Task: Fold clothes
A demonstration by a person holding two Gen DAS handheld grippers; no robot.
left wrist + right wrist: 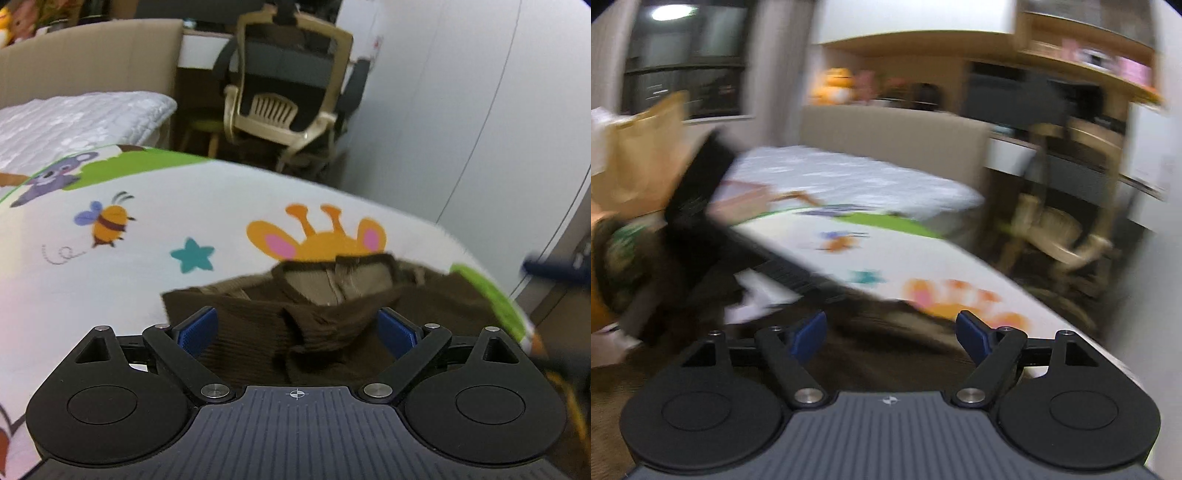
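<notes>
A bed point(74, 118) with a white quilted cover sits at 10 o'clock in the left view, backed by a beige headboard point(92, 55). Plush toys point(834, 86) line the top of the headboard, at 12 o'clock in the right view. A beige mesh chair point(288, 92) stands at 12 o'clock in the left view, tucked toward a white desk point(203, 46). A pale wall point(461, 110) with thin seams fills 2 o'clock. In the blurred right view a dark window point(687, 70) at 10 o'clock reflects a ceiling light point(670, 11), and wooden shelves point(1086, 55) run across 1 o'clock. A paper bag point(642, 155) hangs at 9 o'clock.
</notes>
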